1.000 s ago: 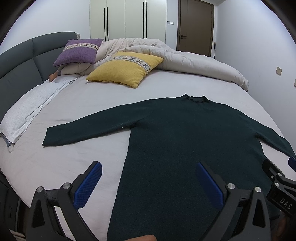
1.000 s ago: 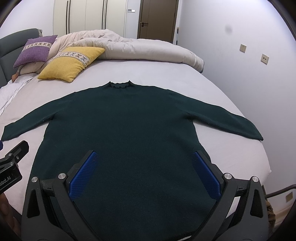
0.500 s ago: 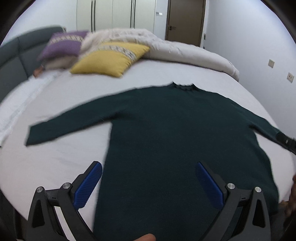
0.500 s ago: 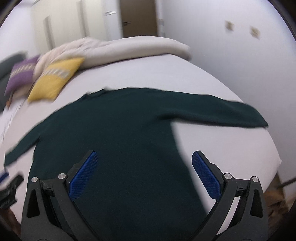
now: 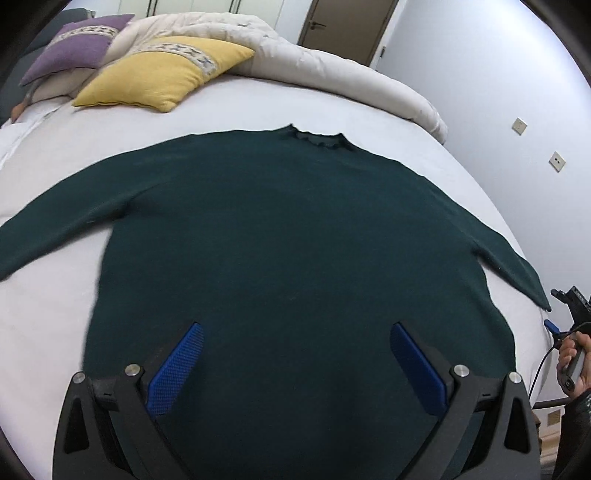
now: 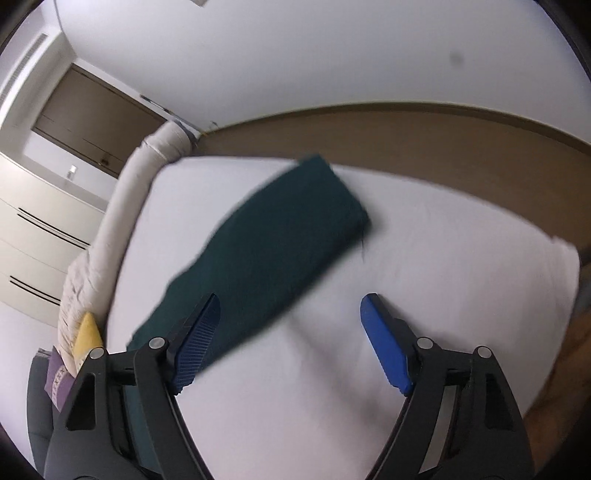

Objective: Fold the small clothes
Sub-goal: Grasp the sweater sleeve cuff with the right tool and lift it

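While both grippers hang over a white bed, a dark green sweater lies flat on it, sleeves out.
Left wrist view, left to right: purple pillow, yellow pillow, beige duvet, door, wall sockets; left gripper spread above the hem, nothing between its jaws. Only the right wrist view shows the wardrobe, the floor and one sleeve in blur; right gripper closing, only sheet between its pads.
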The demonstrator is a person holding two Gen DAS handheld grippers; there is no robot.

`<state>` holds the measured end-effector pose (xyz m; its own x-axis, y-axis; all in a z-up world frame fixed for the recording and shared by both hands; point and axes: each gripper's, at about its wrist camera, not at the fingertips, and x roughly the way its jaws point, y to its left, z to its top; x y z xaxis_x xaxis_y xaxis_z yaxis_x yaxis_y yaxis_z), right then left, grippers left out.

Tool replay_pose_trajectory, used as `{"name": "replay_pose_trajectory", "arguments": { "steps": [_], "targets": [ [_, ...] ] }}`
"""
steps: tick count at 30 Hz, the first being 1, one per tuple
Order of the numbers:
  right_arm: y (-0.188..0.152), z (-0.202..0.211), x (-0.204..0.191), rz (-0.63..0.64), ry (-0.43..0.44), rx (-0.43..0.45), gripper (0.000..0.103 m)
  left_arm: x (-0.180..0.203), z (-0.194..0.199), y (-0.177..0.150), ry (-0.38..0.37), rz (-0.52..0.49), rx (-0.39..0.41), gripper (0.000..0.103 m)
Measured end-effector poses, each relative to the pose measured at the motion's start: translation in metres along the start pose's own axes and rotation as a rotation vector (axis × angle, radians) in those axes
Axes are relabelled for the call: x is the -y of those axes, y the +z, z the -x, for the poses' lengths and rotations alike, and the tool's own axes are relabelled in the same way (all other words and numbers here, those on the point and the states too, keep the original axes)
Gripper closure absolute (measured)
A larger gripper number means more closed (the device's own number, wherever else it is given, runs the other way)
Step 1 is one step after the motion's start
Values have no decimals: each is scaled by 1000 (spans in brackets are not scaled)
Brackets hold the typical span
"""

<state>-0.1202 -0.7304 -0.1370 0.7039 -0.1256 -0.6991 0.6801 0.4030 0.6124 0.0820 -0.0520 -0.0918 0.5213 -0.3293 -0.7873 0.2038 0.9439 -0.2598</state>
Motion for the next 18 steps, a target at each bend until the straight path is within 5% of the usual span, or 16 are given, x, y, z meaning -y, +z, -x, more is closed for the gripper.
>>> {"name": "replay_pose_trajectory", "arguments": {
  "steps": [4, 8, 9, 14, 18],
  "targets": [
    [25, -27, 3, -46, 44, 19, 37, 5, -12, 6, -81, 35, -22, 0],
    [49, -60, -4, -55, 0, -2, 86, -4, -22, 19, -116, 75, -26, 9],
    [52, -63, -10, -43, -30, 3, 91, -7, -23, 21, -117, 80, -26, 14],
    [39, -54, -90, 163, -41, 50, 96, -30, -24, 31, -151, 136, -24, 25],
    [-3, -65, -203, 422, 42, 24, 96, -44, -21, 35, -176, 168, -6, 27]
  ]
}}
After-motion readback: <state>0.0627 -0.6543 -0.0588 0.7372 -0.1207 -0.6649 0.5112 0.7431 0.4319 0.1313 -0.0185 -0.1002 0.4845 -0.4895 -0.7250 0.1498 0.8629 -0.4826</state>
